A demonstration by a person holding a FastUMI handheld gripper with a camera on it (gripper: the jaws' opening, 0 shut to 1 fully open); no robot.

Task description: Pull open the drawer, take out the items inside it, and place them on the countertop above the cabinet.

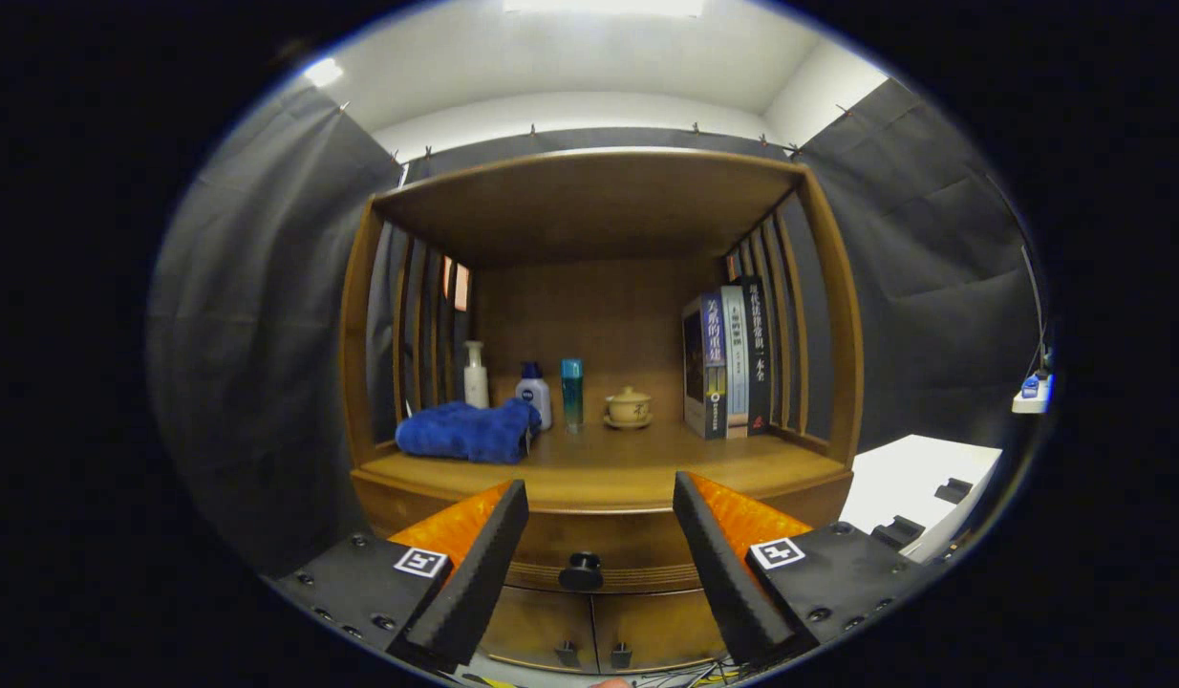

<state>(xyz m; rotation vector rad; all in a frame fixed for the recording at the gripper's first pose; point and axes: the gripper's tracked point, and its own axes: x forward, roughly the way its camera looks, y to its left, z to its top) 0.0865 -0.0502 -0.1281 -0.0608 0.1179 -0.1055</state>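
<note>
- Drawer (604, 552): wooden, closed, under the bench (609, 473); likely rigid, slides straight.
- Knob (581, 571): small, dark, round; the only hold, possibly slippery.
- Gripper (601, 516): jaws apart, empty, knob between them, just ahead.
- Bench: blue towel (467, 432), bottles, books.

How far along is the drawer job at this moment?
Nothing looks done yet: the drawer is shut, its dark knob untouched. In hand: the open gripper lines up with the knob, which sits between the fingers with neither touching it. Left: pulling the drawer open and moving its contents onto the countertop.
</note>
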